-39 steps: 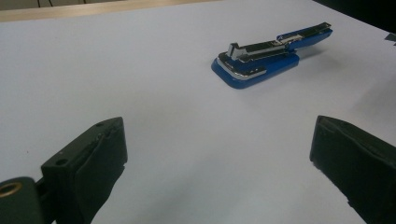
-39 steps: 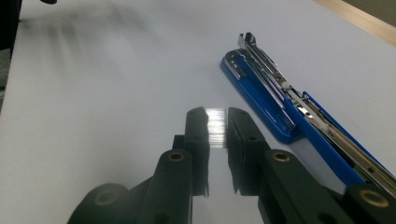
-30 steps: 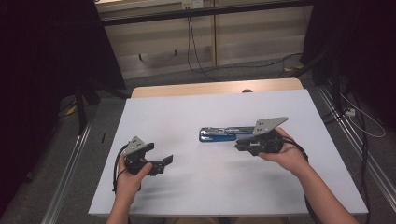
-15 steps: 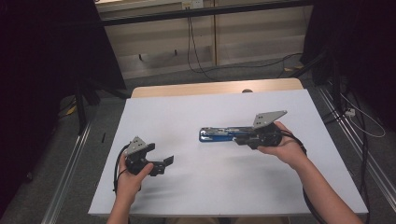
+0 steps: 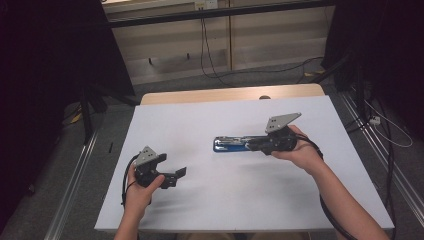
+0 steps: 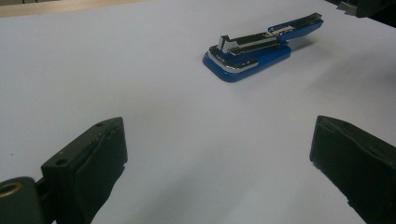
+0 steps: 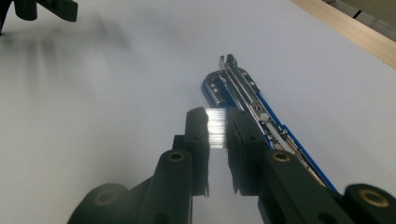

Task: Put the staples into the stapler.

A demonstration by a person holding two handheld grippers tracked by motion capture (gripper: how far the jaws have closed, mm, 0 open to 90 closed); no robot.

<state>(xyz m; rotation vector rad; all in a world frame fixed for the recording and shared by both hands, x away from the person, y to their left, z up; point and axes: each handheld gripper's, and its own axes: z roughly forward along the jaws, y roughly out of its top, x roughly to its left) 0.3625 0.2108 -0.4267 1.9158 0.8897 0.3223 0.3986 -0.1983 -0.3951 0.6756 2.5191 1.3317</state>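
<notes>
A blue stapler (image 5: 232, 145) lies open on the white table (image 5: 210, 120), its metal magazine (image 7: 243, 86) exposed on top. My right gripper (image 5: 254, 144) hovers over the stapler's rear half, pointing left along it. Seen in the right gripper view, my right gripper (image 7: 217, 116) is shut on a short silver strip of staples (image 7: 216, 133), just left of the magazine. My left gripper (image 5: 176, 175) rests near the table's front left, open wide with nothing between its fingers. The stapler (image 6: 254, 51) lies well beyond the left gripper (image 6: 219, 158) in the left gripper view.
The table's wooden far edge (image 5: 230, 94) borders the white top. Cables (image 5: 380, 125) and metal rails (image 5: 75, 185) run along the floor on both sides. Bare white surface lies between the two grippers and at the front.
My right gripper has shifted slightly toward the far side, closing in over the stapler. The left gripper has stayed put.
</notes>
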